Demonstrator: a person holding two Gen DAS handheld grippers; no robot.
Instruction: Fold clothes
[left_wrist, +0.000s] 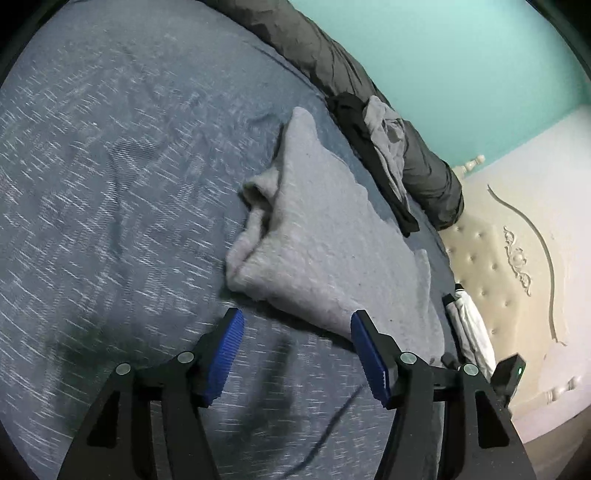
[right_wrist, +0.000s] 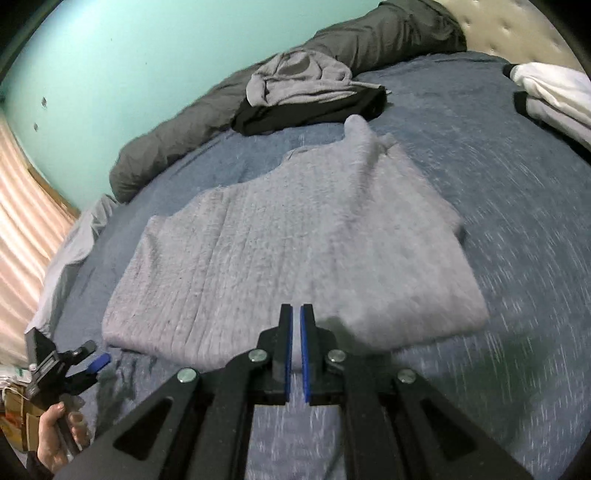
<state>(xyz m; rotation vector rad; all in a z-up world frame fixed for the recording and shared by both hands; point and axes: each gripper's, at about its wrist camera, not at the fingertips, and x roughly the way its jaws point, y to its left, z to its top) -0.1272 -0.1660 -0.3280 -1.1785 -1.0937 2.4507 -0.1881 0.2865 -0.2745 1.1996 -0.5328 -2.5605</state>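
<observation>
My left tongs (left_wrist: 297, 360) gape empty; my right tongs (right_wrist: 296, 325) are closed, seemingly on nothing. The grey sweater (right_wrist: 295, 251) lies half-folded; a careless pinch could drag it askew.

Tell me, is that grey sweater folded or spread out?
Partly folded: the grey sweater lies as a flat block, but one sleeve still sticks out.

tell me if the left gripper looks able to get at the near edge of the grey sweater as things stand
Probably yes. The left gripper is open, its jaws empty, and the grey sweater lies just ahead on the blue bedspread with nothing between them.
</observation>
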